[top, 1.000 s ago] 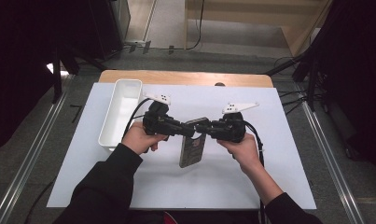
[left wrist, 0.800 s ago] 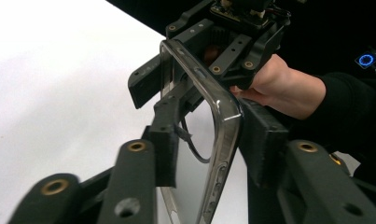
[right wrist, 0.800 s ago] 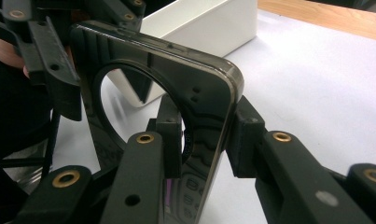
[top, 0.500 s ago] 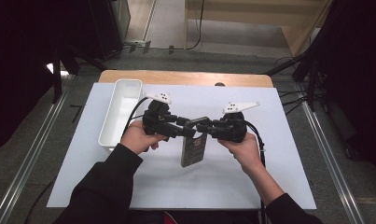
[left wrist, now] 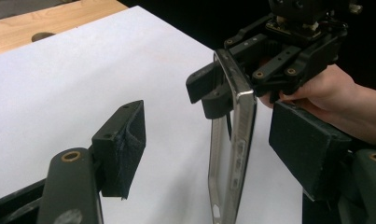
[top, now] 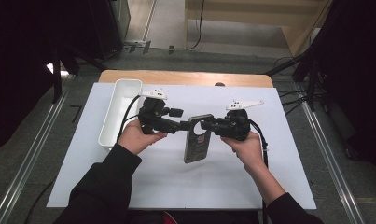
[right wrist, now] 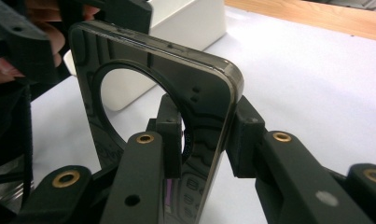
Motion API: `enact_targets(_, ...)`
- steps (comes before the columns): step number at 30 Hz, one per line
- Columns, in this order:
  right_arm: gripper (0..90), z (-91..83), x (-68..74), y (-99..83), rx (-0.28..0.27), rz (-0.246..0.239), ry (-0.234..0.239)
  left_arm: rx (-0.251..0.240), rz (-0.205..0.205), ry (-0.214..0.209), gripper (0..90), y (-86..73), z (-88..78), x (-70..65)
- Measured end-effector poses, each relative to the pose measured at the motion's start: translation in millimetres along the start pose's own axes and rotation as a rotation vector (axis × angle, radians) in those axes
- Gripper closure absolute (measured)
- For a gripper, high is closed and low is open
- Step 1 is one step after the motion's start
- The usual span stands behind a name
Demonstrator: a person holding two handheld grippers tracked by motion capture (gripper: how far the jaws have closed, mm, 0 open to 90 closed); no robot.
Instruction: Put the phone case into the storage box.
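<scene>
Right gripper [top: 205,125] pinched the phone case [top: 197,144] by its top edge, held above the white mat [top: 269,177]. Left gripper [left wrist: 209,140] jaws had just been opening, pads clear of the case. Risk: the single edge grip might let the case swing or slip.

A sheet [top: 176,182] covers most of the tabletop [top: 185,77], leaving a strip of it bare along the far edge. A tray [top: 121,111] lies on the sheet near its far left corner, long side running along the left edge. Right of the tray, about mid-sheet, a phone case [top: 198,138] stands between the left gripper [top: 182,125] on its left and the right gripper [top: 205,124] on its right. The right gripper is at the case's upper edge; the left gripper's pads stand either side of it.
</scene>
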State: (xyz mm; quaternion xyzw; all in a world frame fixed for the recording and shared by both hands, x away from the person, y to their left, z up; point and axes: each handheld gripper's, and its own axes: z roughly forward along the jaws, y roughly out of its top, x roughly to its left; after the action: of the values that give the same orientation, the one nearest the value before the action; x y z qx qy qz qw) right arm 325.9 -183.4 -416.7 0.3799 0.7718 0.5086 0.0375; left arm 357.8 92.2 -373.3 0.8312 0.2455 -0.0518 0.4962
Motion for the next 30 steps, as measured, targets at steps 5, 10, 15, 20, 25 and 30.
enact_targets(5,69.1,-2.0,-1.6,1.3,0.009,0.025,-0.021,0.014,-0.011,0.032,27.0,-0.7,-2.2,-0.8)
enact_targets(10,69.1,-2.1,-3.8,2.3,0.024,0.071,-0.044,0.019,-0.048,0.062,27.0,-1.3,-3.6,0.3)
enact_targets(15,69.1,-1.6,-3.6,2.8,0.029,0.092,-0.055,0.012,-0.068,0.092,27.1,-1.4,-4.8,1.4)
enact_targets(20,69.1,1.8,-1.1,5.1,0.040,0.110,-0.093,0.005,-0.076,0.163,27.2,-0.7,-5.5,0.0)
enact_targets(25,69.1,6.3,0.7,7.4,0.045,0.133,-0.114,0.006,-0.083,0.194,27.3,-0.8,-4.2,-1.5)
enact_targets(30,69.1,10.2,1.5,9.2,0.046,0.146,-0.131,0.005,-0.071,0.236,27.4,-0.5,-2.4,-4.9)
